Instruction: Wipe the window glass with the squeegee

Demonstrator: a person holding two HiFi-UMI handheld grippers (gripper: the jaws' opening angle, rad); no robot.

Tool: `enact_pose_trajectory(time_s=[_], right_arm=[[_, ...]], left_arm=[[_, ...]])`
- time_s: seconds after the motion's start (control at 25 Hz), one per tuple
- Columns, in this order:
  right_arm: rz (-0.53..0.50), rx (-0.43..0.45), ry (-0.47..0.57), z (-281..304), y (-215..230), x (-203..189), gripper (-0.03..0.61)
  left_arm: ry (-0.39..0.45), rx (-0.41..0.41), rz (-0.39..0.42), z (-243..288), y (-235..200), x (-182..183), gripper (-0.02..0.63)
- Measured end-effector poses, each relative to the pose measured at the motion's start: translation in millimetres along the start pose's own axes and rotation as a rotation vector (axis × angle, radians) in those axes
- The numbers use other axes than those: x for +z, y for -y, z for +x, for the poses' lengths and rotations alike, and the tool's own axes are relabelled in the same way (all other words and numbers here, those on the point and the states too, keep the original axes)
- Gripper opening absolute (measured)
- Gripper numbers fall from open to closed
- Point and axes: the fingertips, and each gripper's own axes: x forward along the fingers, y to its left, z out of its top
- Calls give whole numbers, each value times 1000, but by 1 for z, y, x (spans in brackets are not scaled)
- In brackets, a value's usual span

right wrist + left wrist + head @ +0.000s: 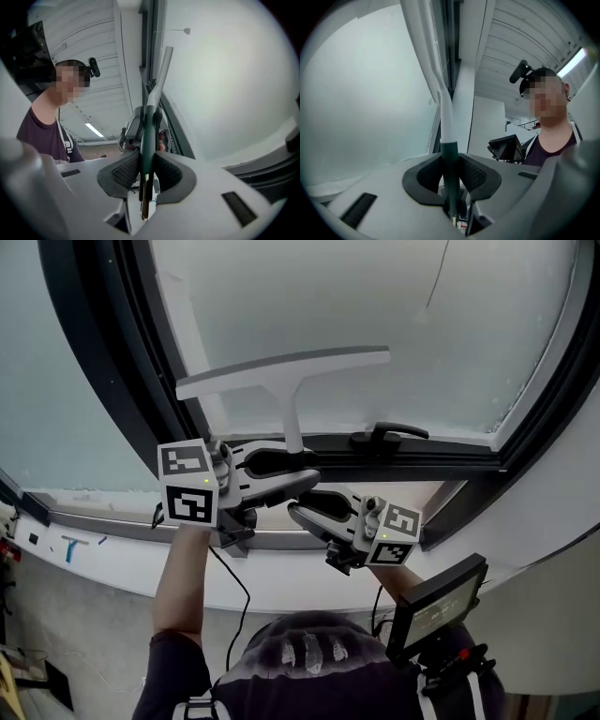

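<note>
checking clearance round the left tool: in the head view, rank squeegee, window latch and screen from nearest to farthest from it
1. squeegee: its stem is gripped in the left tool, with the blade above.
2. latch: on the lower frame, up and to the right of the tool.
3. screen: low at the right, back by the person.

Above the window handle [389, 434] the window glass [394, 315] lies bare and wide, open as far as the dark frame [548, 399] on the right. Up and left of the handle the squeegee [281, 369] spans the pane. Just below-left, the left gripper [305, 470] and right gripper [307, 504], both clamped on its stem, crowd the sill [122, 559].
</note>
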Motion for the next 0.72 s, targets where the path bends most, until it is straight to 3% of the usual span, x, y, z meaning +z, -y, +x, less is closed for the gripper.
enact_pose_trajectory(time_s=[0.2, 0.32, 0.48, 0.6, 0.72], right_arm=[[96, 20, 103, 15, -1, 6, 97], [118, 53, 110, 22, -4, 8, 97], [142, 114, 166, 26, -10, 20, 97], [128, 134, 238, 24, -18, 36, 97], [77, 64, 321, 13, -5, 56, 98]], left_arm=[[168, 109, 149, -4, -3, 11, 115], [236, 161, 186, -9, -3, 14, 117], [321, 170, 85, -21, -3, 28, 98], [290, 100, 37, -15, 2, 40, 92], [239, 41, 55, -5, 1, 56, 84]])
